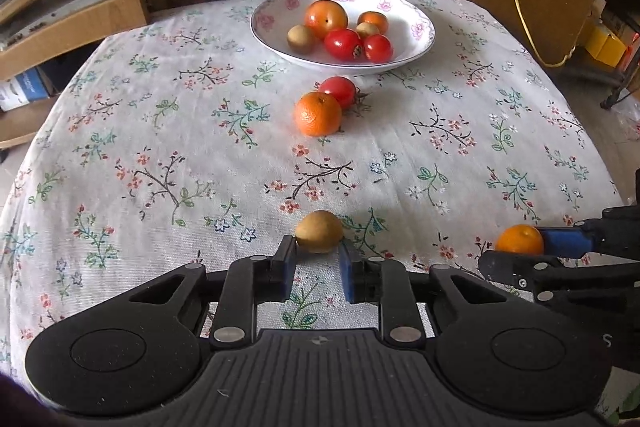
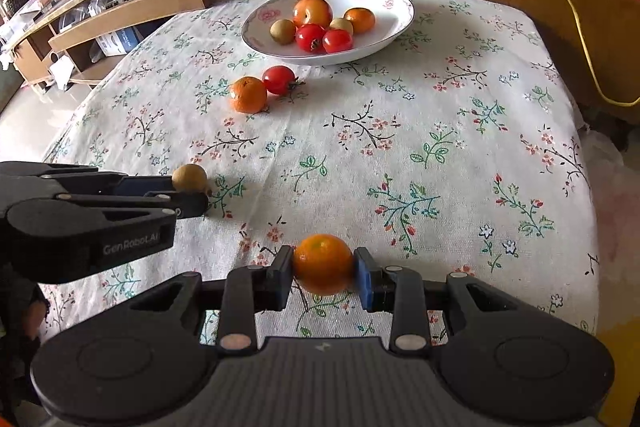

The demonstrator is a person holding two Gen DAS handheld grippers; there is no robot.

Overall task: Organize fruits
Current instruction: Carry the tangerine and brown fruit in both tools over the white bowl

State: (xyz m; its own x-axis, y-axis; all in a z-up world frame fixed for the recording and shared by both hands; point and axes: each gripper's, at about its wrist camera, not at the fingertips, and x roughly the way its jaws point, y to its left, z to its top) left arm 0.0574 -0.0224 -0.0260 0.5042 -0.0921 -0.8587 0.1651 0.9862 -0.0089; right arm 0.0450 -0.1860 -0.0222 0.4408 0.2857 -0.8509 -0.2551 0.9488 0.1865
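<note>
The left tongs [image 1: 318, 257] are gripping a small brown fruit [image 1: 319, 231] at the near edge of the floral-clothed worktop [image 1: 440, 147], while the right tongs [image 2: 323, 269] are clamping a mandarin [image 2: 322, 263]. The right view is showing the left tongs side-on; the left view is catching only the right pair's tips. Farther off, another mandarin [image 1: 318, 114] is touching a tomato [image 1: 339, 90] before the fruit-filled floral bowl [image 1: 416, 39].

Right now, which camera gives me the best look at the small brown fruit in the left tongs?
The left wrist view: the brown fruit sits centred between the left tongs. The right wrist view shows it side-on, partly hidden by those tongs.
</note>
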